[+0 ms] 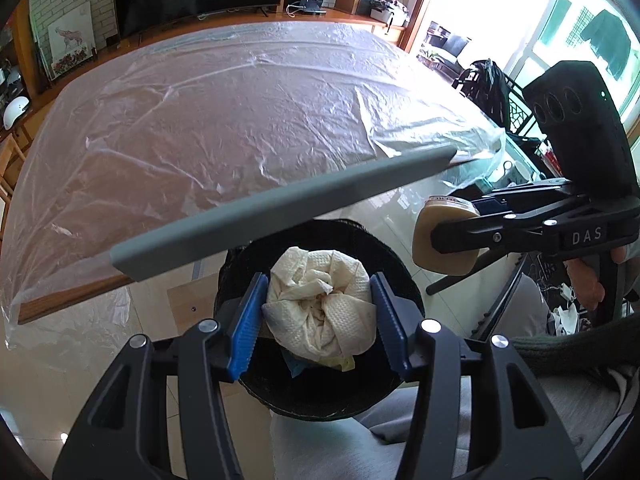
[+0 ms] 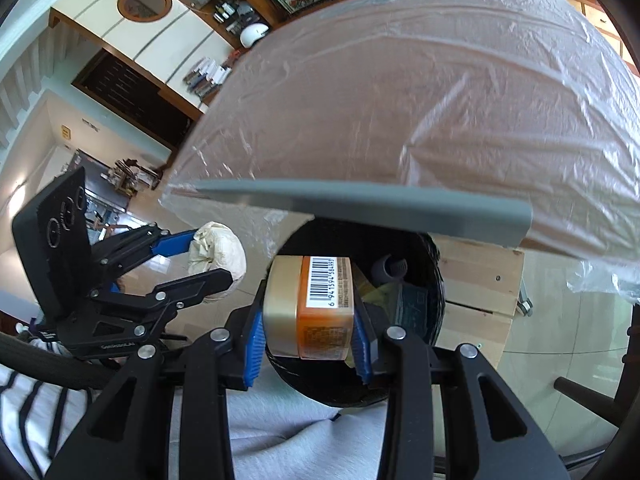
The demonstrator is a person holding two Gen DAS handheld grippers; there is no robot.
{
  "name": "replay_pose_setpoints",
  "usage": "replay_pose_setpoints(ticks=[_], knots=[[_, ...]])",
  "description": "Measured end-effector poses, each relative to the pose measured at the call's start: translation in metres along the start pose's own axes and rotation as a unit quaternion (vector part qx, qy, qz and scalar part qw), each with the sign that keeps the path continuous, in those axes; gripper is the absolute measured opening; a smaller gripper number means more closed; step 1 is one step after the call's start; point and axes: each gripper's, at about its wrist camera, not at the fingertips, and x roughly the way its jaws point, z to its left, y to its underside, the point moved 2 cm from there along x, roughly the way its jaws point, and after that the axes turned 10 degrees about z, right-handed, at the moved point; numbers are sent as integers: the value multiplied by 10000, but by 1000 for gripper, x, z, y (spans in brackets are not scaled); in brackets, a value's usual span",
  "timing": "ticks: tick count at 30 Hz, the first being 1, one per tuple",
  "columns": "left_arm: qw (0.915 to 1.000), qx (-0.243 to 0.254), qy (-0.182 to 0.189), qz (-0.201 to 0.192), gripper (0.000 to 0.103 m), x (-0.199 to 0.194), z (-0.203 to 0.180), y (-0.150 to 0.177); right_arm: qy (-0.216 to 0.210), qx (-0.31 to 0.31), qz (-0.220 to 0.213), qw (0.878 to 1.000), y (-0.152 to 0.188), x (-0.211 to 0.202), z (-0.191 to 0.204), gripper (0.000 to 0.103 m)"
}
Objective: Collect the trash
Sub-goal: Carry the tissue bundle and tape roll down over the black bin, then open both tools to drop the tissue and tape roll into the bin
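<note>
My left gripper (image 1: 320,312) is shut on a crumpled white paper-towel ball (image 1: 320,304) and holds it right above the round black trash bin (image 1: 320,400). My right gripper (image 2: 310,320) is shut on an orange jar with a gold lid and a barcode (image 2: 316,308), held over the same black bin (image 2: 424,280), which has some trash inside. The right gripper with the jar also shows in the left wrist view (image 1: 444,240), to the right of the bin. The left gripper with the paper ball shows in the right wrist view (image 2: 216,256), left of the bin.
A large table covered with clear plastic sheet (image 1: 240,120) lies ahead; its grey edge strip (image 1: 280,208) overhangs the bin. A wooden stool (image 2: 480,288) stands under the bin. The person's grey-trousered lap (image 1: 360,448) is below. A chair and clutter (image 1: 492,92) stand at right.
</note>
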Motion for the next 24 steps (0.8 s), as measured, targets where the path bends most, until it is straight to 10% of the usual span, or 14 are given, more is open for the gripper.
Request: replay_pose_setpoints(ticks=[24], knots=[[9977,7,-211,645,54,70,9,17,654,26,596,9961,6,76,-24,35]])
